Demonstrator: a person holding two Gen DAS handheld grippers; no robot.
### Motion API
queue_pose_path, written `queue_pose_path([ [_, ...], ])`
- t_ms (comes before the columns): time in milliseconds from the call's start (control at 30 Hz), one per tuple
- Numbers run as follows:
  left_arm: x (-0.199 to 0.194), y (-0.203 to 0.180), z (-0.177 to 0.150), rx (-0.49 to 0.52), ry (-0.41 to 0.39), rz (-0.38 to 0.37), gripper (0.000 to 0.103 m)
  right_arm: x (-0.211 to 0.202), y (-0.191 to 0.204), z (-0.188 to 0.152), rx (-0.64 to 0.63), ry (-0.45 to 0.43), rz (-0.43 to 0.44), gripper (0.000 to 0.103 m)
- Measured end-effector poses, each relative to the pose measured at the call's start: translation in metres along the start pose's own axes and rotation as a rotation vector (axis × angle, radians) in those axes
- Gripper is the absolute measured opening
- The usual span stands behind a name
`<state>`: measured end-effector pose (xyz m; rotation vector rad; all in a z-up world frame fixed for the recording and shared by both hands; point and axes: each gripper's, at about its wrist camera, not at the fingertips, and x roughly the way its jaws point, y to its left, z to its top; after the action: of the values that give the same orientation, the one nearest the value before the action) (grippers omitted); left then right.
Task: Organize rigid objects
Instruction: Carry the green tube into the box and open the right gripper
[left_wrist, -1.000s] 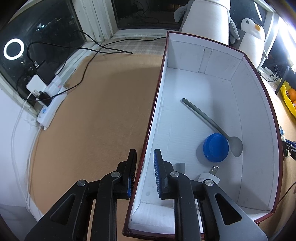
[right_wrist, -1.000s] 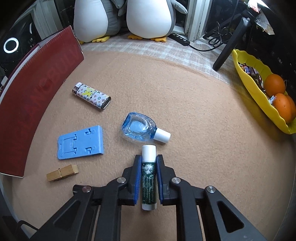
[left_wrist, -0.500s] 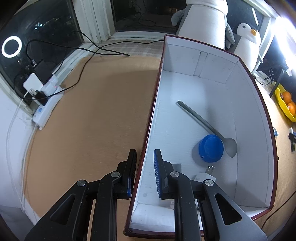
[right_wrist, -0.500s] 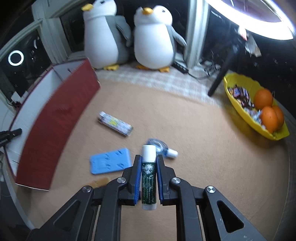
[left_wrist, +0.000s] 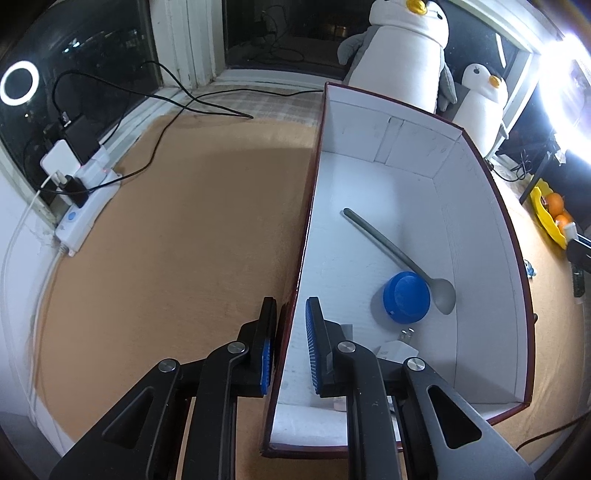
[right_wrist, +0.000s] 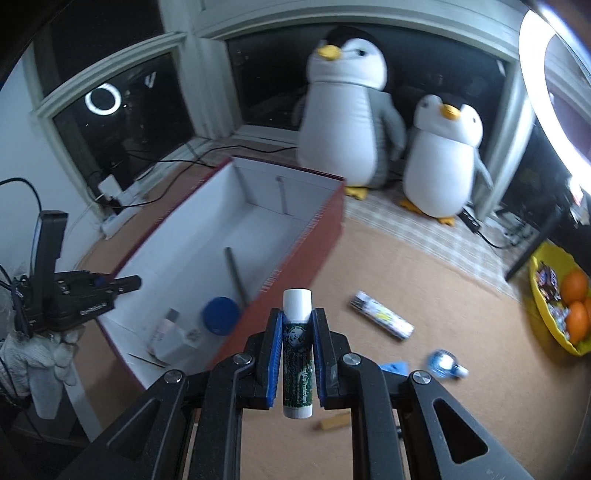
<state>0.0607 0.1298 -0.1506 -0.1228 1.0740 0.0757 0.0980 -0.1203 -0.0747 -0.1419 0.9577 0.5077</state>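
Lip balm tube (right_wrist: 297, 347) is sitting upright between the blue pads of the right tongs (right_wrist: 297, 349), which are pinching it on both sides, its white cap pointing away from the camera. It is hanging in the air near the red outer wall of the box (right_wrist: 295, 258), above the tan carpet (right_wrist: 406, 280); whether this surface is a floor or something else I cannot tell. The left tongs (left_wrist: 290, 341) are standing astride the long wall of the box (left_wrist: 480, 236), one pad outside and one inside, nearly pressed together on this thin wall. Inside the white box a grey spoon (left_wrist: 391, 254) is lying diagonally, with a blue round lid (left_wrist: 406, 297) touching its bowl, and a white charger plug (left_wrist: 397, 347) is lying near the tongs. On the carpet beside the box a patterned lighter (right_wrist: 382, 319), a small blue bottle (right_wrist: 445, 363), a blue flat piece (right_wrist: 395, 369) and a wooden clothespin (right_wrist: 332, 421) are lying apart from each other. A yellow bowl (right_wrist: 543, 302) with oranges is standing well apart at the right edge, and two plush penguins (right_wrist: 347, 110) are standing behind the box.
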Motion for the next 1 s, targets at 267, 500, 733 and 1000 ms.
queue_pose_path([
  [267,-0.004,0.003,0.000,-0.005,-0.017,-0.013,0.011,0.019,0.050,0.011,-0.076,0.018,0.057,0.014],
  [500,-0.008,0.004,-0.003,-0.007,-0.030,-0.027,0.010,0.036,0.074,0.013,-0.096,0.049,0.077,0.014],
  [733,-0.012,0.003,-0.005,0.005,-0.045,-0.026,0.010,0.055,0.085,0.009,-0.087,0.092,0.081,0.014],
  [1000,-0.013,0.003,-0.006,0.009,-0.055,-0.027,0.010,0.063,0.090,0.003,-0.089,0.124,0.064,0.014],
])
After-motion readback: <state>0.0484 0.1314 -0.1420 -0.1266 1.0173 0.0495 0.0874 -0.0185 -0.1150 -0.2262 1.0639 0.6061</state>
